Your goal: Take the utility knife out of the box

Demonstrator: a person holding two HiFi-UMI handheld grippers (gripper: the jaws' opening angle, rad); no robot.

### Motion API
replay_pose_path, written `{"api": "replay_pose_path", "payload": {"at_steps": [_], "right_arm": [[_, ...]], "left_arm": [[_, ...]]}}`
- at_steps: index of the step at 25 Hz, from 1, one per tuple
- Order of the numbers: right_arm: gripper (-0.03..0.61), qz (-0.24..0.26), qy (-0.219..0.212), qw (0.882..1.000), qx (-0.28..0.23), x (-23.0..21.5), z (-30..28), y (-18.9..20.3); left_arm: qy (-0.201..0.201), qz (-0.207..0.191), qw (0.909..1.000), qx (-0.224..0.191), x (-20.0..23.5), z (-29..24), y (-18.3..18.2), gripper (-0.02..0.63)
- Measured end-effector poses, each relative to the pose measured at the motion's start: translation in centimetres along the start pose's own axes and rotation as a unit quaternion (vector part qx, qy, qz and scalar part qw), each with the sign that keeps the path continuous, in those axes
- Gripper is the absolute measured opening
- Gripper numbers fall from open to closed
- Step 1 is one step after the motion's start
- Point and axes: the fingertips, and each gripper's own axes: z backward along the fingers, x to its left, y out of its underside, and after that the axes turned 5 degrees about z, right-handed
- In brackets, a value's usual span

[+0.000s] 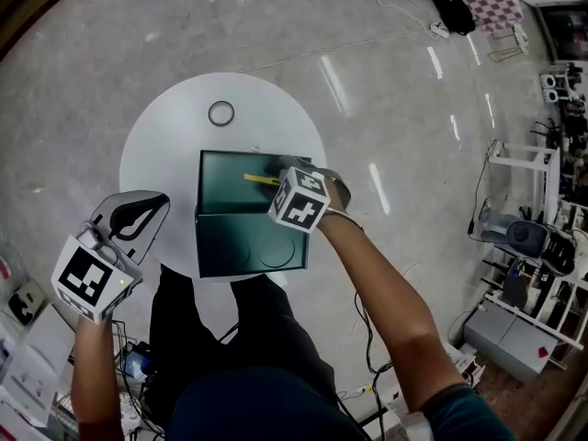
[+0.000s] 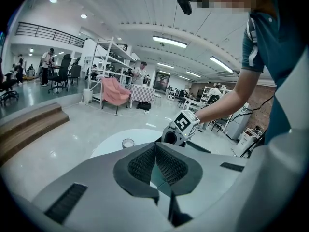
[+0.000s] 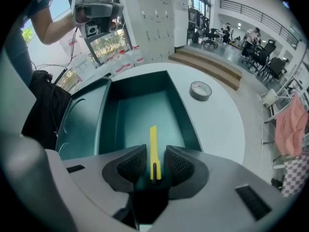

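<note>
Open-plan lab/office w/ metal shelving racks (image 2: 108, 57), office chairs (image 2: 63, 76), ceiling strip lights (image 2: 169, 42), polished floor (image 1: 386, 81).

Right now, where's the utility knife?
The utility knife lies in the green box on the table, head view centre, between the parted jaws of the right gripper.

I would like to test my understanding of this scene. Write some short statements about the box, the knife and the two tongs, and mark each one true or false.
1. The utility knife is inside the green box. True.
2. The right tongs are shut on the tape roll. False: they stand apart on either side of the knife, and the tape roll lies on the table outside the box.
3. The left tongs are shut and hold nothing. True.
4. The box lid is closed. False: it is folded open toward the person.
</note>
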Motion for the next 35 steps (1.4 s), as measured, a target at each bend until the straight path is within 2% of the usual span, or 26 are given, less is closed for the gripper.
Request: {"api": "replay_pose_path", "payload": {"at_steps": [5, 10, 13, 20, 24, 28, 35], "right_arm": [[0.137, 0.033, 0.015, 0.998, 0.050, -0.2, -0.7, 1.1], [0.123, 0.039, 0.020, 0.997, 0.069, -0.3, -1.0, 0.8], [0.084, 0.040, 0.009, 0.997, 0.071, -0.1, -1.0, 0.9], [0.074, 0.032, 0.000, 0.997, 0.066, 1.0, 0.0, 0.4], [0.074, 0.013, 0.005, 0.998, 0.061, 0.6, 0.9, 0.7], [0.074, 0.005, 0.009, 0.998, 0.066, 0.2, 0.0, 0.6], [0.074, -0.007, 0.030, 0.998, 0.062, 0.2, 1.2, -0.2]], "left_arm": [[0.003, 0.003, 1.0000, -0.001, -0.1, -0.7, -0.2, 0.020], [0.003, 0.007, 1.0000, -0.004, 0.3, -0.8, -0.1, 0.020], [0.002, 0.009, 0.9999, -0.004, 0.5, -0.8, -0.1, 0.020], [-0.011, 0.010, 0.9999, 0.004, 0.0, 1.4, -0.8, 0.020], [-0.018, 0.005, 0.9997, 0.016, -0.1, 2.1, -1.3, 0.020], [-0.016, -0.019, 0.9996, -0.011, 1.3, 1.9, -0.9, 0.020], [-0.013, -0.032, 0.9994, -0.005, 1.0, 3.3, -1.1, 0.020]]}}
